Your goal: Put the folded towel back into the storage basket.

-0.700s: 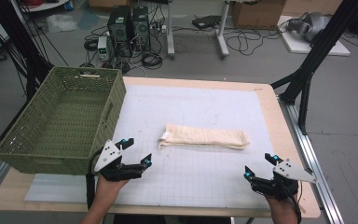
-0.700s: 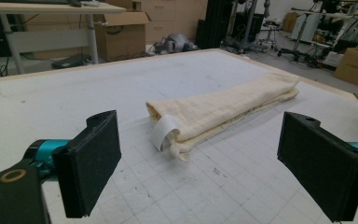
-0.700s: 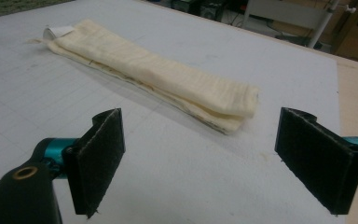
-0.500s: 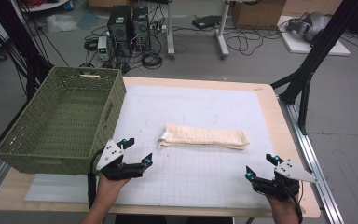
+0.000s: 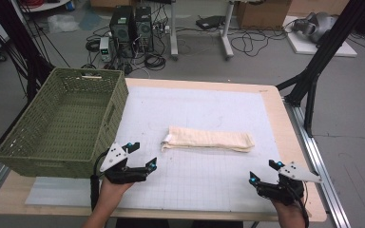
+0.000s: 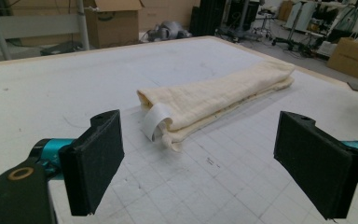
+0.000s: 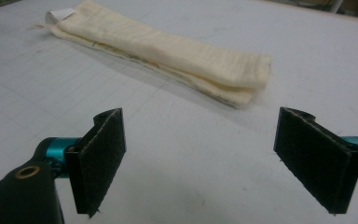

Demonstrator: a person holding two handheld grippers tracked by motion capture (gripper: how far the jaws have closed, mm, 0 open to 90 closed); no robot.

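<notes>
a folded cream towel (image 5: 208, 139) lies mid-table on a white gridded mat (image 5: 209, 107) over a light wooden table (image 5: 285, 128), a green wicker basket (image 5: 62, 126) at the left edge. the left gripper (image 5: 141, 156) and right gripper (image 5: 263, 172) hover near the front edge, both released and empty. computer towers (image 5: 130, 23) and cables crowd the grey floor behind.

No writing can be read anywhere, not even on the towel's (image 6: 214, 98) white tag (image 6: 154, 120).

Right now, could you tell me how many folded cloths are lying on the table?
1: a cream folded cloth lies on the white gridded mat, right of the green wicker basket. The visible basket interior holds none.
</notes>
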